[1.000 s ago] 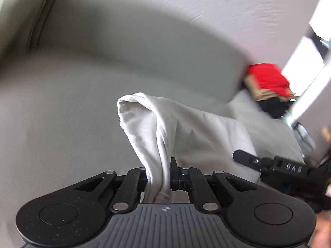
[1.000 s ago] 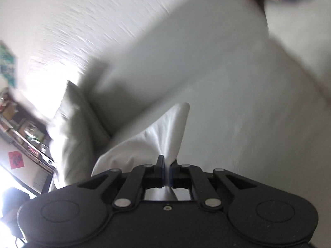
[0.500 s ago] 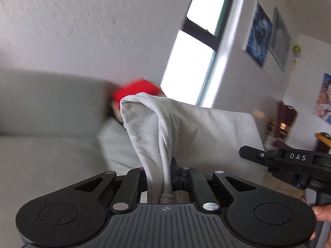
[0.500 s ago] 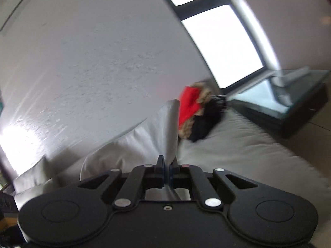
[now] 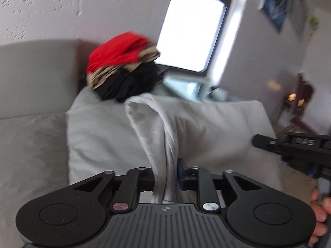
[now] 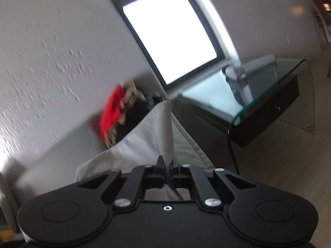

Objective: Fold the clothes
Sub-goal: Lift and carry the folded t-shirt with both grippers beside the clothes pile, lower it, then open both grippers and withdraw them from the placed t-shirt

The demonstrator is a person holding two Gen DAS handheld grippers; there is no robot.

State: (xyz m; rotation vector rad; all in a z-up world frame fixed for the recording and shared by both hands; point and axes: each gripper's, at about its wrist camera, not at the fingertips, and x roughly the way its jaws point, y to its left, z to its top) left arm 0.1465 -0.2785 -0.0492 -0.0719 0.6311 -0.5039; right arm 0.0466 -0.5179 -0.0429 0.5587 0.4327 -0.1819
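A white garment (image 5: 157,128) is bunched up between my left gripper's (image 5: 168,169) fingers, which are shut on it; a broad flap of the cloth spreads to the right. In the right wrist view the same white garment (image 6: 144,142) rises in a peak from my right gripper (image 6: 168,166), also shut on the cloth. In the left wrist view, the right gripper's black body (image 5: 293,146) shows at the right edge with a hand (image 5: 318,215) under it. The garment hangs in the air between both grippers, above the sofa.
A pile of folded clothes, red on tan on black (image 5: 122,66), rests on a grey cushion (image 5: 97,132) at the sofa's end. The grey sofa back (image 5: 37,76) is left. A glass side table (image 6: 258,95) with a black box stands by the window (image 6: 173,39).
Both grippers have lifted the garment off the sofa seat and swung toward the sofa's end by the window. The clothes pile has come closer. Both stay shut on the cloth.
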